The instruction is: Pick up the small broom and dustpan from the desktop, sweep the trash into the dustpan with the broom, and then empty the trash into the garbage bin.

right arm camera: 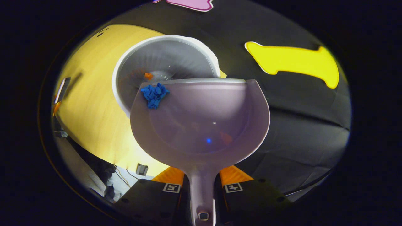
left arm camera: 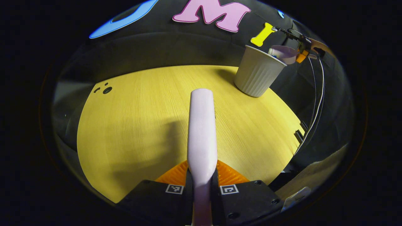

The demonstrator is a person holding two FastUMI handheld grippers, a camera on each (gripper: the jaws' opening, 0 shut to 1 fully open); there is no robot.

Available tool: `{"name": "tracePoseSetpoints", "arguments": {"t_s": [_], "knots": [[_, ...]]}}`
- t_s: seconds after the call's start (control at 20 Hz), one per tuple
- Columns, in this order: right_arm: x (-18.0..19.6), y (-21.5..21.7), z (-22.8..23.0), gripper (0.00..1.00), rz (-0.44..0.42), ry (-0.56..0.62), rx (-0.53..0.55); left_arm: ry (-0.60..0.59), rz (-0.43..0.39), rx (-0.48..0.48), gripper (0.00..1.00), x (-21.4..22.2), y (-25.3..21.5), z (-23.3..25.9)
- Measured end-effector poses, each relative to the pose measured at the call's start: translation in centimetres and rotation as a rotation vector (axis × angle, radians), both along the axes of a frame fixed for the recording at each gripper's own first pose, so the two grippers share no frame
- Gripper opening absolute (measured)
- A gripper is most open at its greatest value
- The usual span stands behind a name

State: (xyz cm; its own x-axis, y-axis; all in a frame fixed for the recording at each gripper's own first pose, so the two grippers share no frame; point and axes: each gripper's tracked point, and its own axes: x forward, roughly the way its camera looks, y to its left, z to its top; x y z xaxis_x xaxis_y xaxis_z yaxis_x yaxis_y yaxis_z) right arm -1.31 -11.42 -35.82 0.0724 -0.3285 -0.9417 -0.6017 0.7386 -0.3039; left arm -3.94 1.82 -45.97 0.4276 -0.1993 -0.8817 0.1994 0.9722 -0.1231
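Over the bin (right arm camera: 163, 59), dustpan (right arm camera: 201, 119) clamped in right gripper (right arm camera: 202, 183), blue scrap (right arm camera: 154, 95) aboard (near lip), left gripper (left arm camera: 202, 185) clamping broom (left arm camera: 202, 131).

I see the desktop (left arm camera: 132, 125) as pale wood with fine grain, matt. The broom handle (left arm camera: 202, 135) looks like smooth plastic with a soft sheen. The dustpan (right arm camera: 201, 122) is glossy plastic, catching light. The garbage bin (right arm camera: 163, 59) has ribbed, matt walls. The blue scrap (right arm camera: 154, 94) looks like crumpled paper.
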Motion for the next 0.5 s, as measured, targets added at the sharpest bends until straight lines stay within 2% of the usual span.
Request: {"name": "tracePoseSetpoints", "arguments": {"t_s": [0.1,0.15,0.5], "knots": [[1.5,0.2,0.1,0.39,0.107,0.011,-0.049,0.001,0.002,0.004,0.28,0.0,-0.1,-0.1],[2.5,0.3,0.3,0.36,0.152,0.015,-0.072,0.003,0.006,0.004,0.28,0.0,-0.2,-0.1],[3.6,1.4,0.3,0.36,0.267,0.017,-0.13,0.003,0.017,0.019,0.28,-0.7,0.1,-0.2]]}}
